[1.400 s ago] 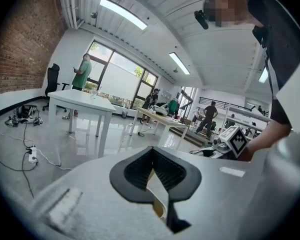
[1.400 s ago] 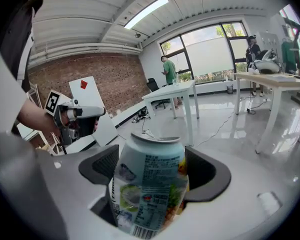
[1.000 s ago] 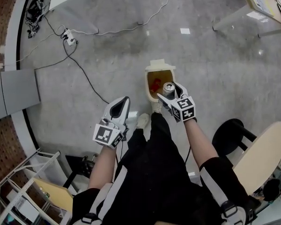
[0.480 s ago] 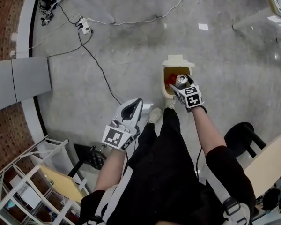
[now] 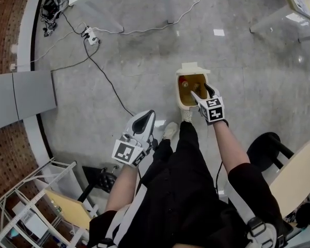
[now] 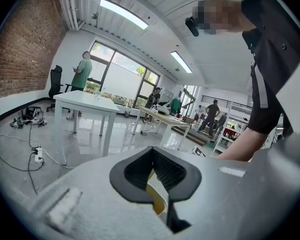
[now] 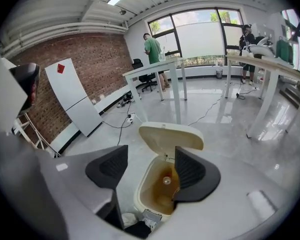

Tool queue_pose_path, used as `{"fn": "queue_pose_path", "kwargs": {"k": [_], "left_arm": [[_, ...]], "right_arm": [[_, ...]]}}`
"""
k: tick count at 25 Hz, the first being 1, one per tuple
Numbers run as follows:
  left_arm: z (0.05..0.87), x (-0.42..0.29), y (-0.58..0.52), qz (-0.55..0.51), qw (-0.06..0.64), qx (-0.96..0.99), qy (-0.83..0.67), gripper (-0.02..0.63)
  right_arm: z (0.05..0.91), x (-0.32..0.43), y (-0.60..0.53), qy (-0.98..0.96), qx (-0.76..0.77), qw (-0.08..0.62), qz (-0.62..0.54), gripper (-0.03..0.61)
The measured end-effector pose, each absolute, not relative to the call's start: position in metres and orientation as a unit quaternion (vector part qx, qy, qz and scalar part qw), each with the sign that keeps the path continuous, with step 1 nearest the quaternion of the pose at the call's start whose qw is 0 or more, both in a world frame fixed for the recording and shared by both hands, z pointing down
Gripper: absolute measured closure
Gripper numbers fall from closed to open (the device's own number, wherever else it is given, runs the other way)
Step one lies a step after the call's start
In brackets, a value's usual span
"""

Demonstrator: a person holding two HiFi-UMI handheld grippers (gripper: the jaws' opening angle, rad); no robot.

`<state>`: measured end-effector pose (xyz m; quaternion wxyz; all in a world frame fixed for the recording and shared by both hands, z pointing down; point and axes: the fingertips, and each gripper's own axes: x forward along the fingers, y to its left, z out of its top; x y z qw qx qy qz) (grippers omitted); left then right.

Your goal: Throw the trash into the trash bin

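Right gripper (image 7: 151, 160) fingers apart, closing on nothing over the open trash bin (image 7: 149, 194); left gripper (image 6: 152, 151) fingers pinched together.

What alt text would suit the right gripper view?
The right gripper, its empty fingers apart and closing, hangs over an open bin on a grey floor, a can lying inside. White tables and a brick wall stand behind.

Right gripper (image 5: 200, 91) jaws closing, empty; left gripper (image 5: 148, 114) jaws together.
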<state>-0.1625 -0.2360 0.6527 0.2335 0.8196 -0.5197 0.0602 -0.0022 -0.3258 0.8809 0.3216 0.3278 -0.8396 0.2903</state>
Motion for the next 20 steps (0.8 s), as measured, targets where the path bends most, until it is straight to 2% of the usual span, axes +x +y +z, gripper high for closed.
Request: {"fn": "queue_pose_path", "kwargs": {"k": [2,7,11,20], "left_arm": [[0.644,-0.163,-0.239,0.053,0.226,0.826,-0.514,0.614],[0.619,-0.169,-0.239,0.038,0.203,0.841,-0.501,0.614],[0.599,-0.169,-0.25,0.024,0.173,0.861,-0.478,0.614],[0.539,-0.146,-0.247,-0.006,0.1,0.898,-0.429,0.614]], "right_arm": [[0.865,0.002,-0.326,-0.842,0.344,0.307,0.281,0.321],[0.797,0.014,-0.321,-0.847,0.39,0.253,0.257,0.403],[0.739,0.037,-0.323,-0.85,0.433,0.2,0.223,0.502],[0.618,0.087,-0.277,-0.85,0.494,0.109,0.148,0.572]]}}
